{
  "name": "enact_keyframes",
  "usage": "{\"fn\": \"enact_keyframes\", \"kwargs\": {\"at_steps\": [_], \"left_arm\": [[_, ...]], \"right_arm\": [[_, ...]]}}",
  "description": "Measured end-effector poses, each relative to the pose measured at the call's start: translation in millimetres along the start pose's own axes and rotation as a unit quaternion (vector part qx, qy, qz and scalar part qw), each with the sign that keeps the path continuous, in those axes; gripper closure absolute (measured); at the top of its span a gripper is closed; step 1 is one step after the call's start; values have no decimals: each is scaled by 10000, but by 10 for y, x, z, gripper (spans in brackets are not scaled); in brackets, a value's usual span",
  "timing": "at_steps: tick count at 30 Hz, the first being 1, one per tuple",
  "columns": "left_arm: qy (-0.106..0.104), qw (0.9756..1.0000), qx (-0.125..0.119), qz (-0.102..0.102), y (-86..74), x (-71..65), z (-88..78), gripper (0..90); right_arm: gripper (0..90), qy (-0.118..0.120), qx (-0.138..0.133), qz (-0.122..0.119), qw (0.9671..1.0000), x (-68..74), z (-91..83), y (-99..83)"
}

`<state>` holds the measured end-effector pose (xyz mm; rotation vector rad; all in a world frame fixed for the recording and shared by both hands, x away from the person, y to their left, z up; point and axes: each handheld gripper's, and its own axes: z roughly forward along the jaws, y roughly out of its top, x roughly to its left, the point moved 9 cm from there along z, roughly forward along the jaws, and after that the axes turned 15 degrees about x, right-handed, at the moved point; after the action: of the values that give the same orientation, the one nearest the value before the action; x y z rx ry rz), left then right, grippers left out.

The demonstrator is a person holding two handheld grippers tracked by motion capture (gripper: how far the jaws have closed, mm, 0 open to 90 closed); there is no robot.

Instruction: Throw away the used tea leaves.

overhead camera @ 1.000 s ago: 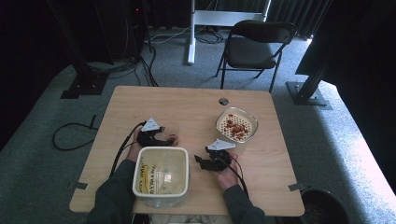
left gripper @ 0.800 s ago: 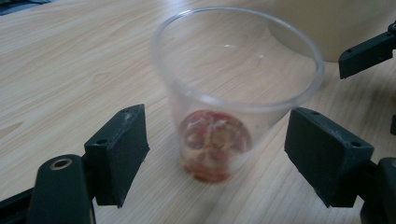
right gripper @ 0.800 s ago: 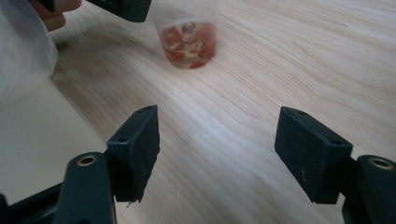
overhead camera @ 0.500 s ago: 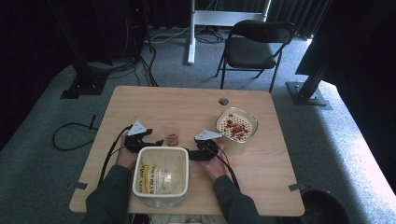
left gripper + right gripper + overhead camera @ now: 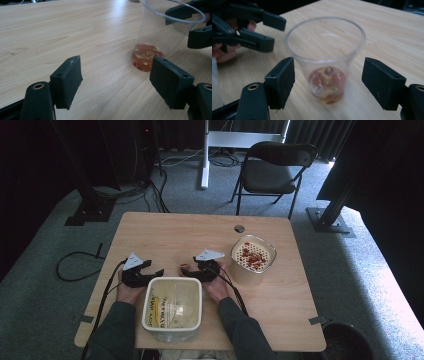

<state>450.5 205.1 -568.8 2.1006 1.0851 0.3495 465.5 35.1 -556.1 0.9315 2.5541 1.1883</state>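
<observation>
Item: clear plastic cup (image 5: 325,62), red fruit inside, mid-tabletop (image 5: 165,232). Right gripper (image 5: 328,85) fingers spread around it, not touching. Left gripper (image 5: 117,82) fingers spread, closing on nothing. Risk: off-centre squeeze tips the light cup.

In the high view the clear cup (image 5: 185,268) is too small to be made out; in the left gripper view its rim (image 5: 172,12) is cut off at the top edge; its contents (image 5: 327,83) are blurred in the right gripper view.
</observation>
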Motion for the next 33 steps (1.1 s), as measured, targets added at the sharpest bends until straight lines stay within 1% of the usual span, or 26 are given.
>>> {"fn": "enact_keyframes", "kwargs": {"at_steps": [2,3,4,6,7,8,10,11,12,14,17,18,22,24,25,29,31,33], "left_arm": [[-9,10000,32,-50,-26,18,18,265],[0,10000,57,-68,-41,30,26,265],[-2,9999,65,-76,-48,37,28,265],[7,9999,70,-128,-62,50,34,266],[-2,9999,69,-142,-69,58,39,267],[-3,9999,78,-154,-74,64,42,269],[-4,9998,78,-159,-76,67,43,269],[-5,9998,76,-160,-76,65,45,269],[4,9998,88,-151,-79,64,48,270],[15,9998,107,-137,-84,63,56,278],[25,9999,110,-127,-85,63,60,278],[30,9999,113,-125,-86,64,62,278],[35,9998,138,-109,-91,58,67,278],[50,9998,149,-106,-91,57,70,279],[50,9998,154,-98,-91,56,74,279],[63,9998,179,-82,-93,49,87,279],[73,9998,199,-69,-94,47,92,279],[81,9997,213,-60,-96,46,96,279]], "right_arm": [[265,-26,25,-81,10000,6,59,44],[266,-15,32,-77,10000,9,71,50],[265,-66,48,-98,9999,4,101,62],[261,-7,-12,-168,9999,22,123,82],[260,-50,-22,-195,9998,25,129,89],[260,-6,-60,-214,9998,36,137,107],[260,-16,-72,-199,9998,35,142,123],[261,8,-109,-199,9997,36,158,159],[263,-26,-81,-206,9998,28,175,172],[302,-17,-63,-238,9997,31,201,190],[327,-140,-94,-261,9995,27,185,201],[331,-180,-122,-237,9995,17,167,200],[343,-256,-286,7,9993,-43,57,192],[346,-381,-312,56,9988,-68,-20,175],[348,-431,-312,65,9986,-73,-64,165],[354,-790,-326,28,9963,-81,-274,121],[356,-880,-362,24,9955,-63,-375,90],[357,-1042,-368,9,9939,-45,-462,51]]}}
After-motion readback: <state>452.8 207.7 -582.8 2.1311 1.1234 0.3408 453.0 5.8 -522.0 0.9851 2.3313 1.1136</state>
